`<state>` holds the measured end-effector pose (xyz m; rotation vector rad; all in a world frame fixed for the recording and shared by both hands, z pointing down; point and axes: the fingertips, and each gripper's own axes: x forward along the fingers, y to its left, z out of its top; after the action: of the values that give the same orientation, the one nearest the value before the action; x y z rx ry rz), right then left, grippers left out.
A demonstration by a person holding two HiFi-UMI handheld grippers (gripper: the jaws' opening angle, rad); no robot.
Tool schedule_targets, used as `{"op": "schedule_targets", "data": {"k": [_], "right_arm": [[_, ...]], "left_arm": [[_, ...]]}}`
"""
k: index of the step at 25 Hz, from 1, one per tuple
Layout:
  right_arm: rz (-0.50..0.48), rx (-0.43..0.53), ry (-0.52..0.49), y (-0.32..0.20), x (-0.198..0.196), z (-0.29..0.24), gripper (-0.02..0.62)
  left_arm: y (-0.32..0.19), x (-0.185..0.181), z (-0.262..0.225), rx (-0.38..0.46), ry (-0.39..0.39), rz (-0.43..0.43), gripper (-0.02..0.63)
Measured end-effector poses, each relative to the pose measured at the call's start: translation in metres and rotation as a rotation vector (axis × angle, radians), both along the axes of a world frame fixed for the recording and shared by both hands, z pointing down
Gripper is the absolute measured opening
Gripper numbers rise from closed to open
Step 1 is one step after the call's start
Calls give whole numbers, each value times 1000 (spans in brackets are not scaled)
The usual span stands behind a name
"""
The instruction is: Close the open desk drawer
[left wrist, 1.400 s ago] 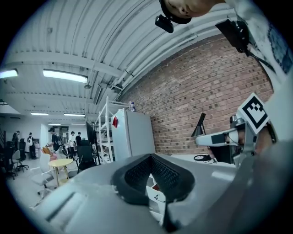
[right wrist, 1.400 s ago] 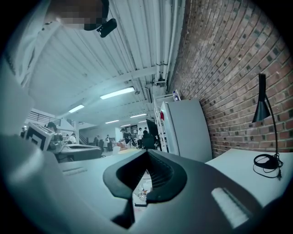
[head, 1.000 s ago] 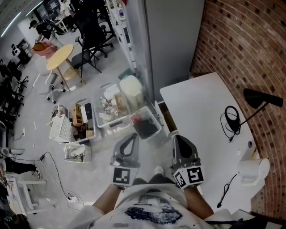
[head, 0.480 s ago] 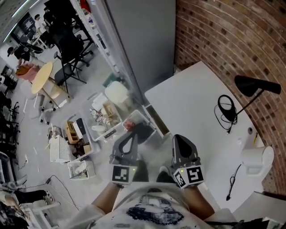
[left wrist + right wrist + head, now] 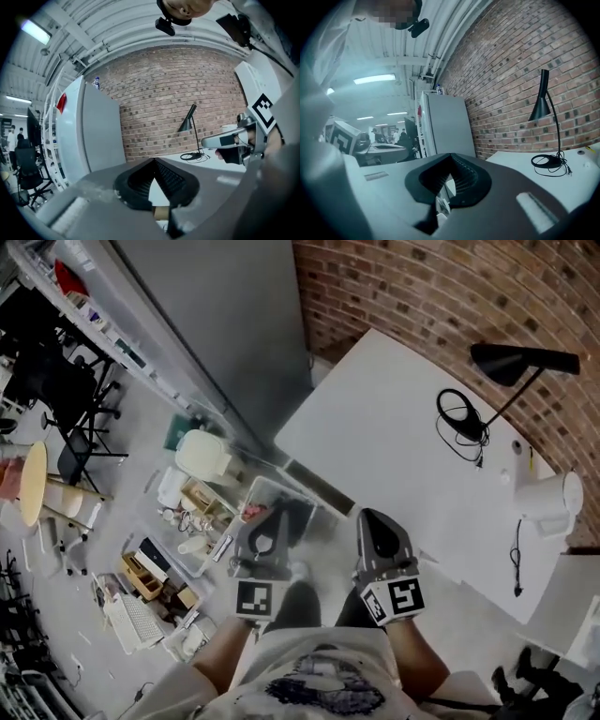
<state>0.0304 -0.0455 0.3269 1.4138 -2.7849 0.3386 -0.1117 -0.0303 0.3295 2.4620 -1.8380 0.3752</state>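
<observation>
Entry: drawer close, approach stage.

Both tongs are held low in front of the body, neither touching anything. Left tongs: tips clenched together, nothing between them. Right tongs: likewise clenched and empty. Each gripper view shows the two tips meeting at a point.

The drawer shows in the head view as a narrow strip standing out from the desk along its near edge. It lies at about 2 o'clock from the left tips and 10 o'clock from the right tips. I judge it partly open, with the closing not yet begun. A clear bin sits on the floor just beside the drawer, at its 8 o'clock, partly under the left tongs.

Plan, as I judge it:
- Keep the tips clenched, since a blunt closed tip pushes better than a spread pair.
- The right tongs are nearer the desk, so I will use those.
- Set the tip on the middle of the drawer front and push square to the desk edge, toward about 1 o'clock.
- An off-centre push could skew the drawer.
- Steer clear of the bin.
</observation>
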Motion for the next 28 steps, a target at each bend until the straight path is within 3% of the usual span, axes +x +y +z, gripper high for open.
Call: {"op": "schedule_targets", "data": {"k": [7,21,28], "right_arm": [[135,-20,20,1,-33,37,5],[248,-187,39,3,-50,201,5],[271,-245,57,0,-55,278,5]], "left_arm": [[-16,-25,40,-10,17,144,20],[-41,-47,213,-137,63,184,20],[-52,-48,305,-173,13,239,20]]}}
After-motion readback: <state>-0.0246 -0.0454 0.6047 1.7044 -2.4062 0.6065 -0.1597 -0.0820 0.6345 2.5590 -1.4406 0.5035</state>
